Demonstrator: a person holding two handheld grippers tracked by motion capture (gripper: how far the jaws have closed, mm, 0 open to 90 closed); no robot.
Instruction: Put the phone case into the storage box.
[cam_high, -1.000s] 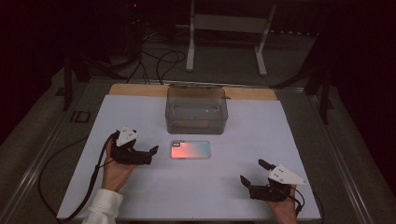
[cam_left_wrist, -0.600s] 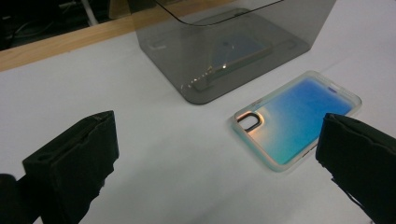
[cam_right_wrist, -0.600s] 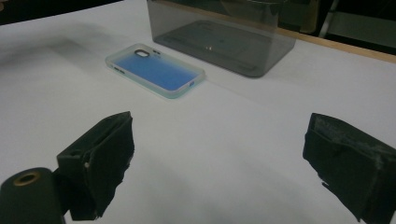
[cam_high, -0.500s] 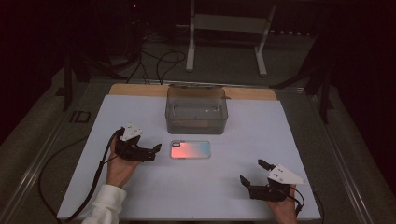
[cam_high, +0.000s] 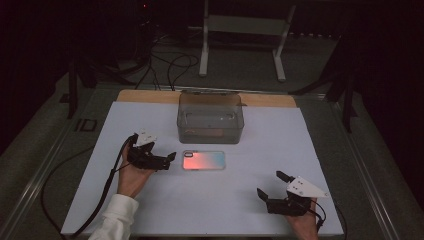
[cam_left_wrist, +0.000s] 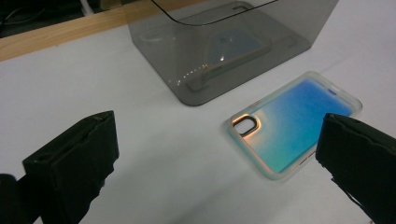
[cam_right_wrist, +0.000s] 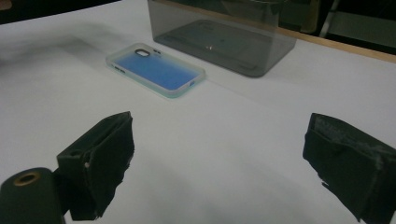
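Left tongs spread wide, empty, just beside the case. Case flat on the counter, before the bin. Right tongs wide open, empty, well apart. Advised: straddle the near short edge squarely, lower to the counter, close gently; thin rim likely to slip.

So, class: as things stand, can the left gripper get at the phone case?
Probably yes: the left gripper is open, beside the phone case, which lies flat with bare table between them.
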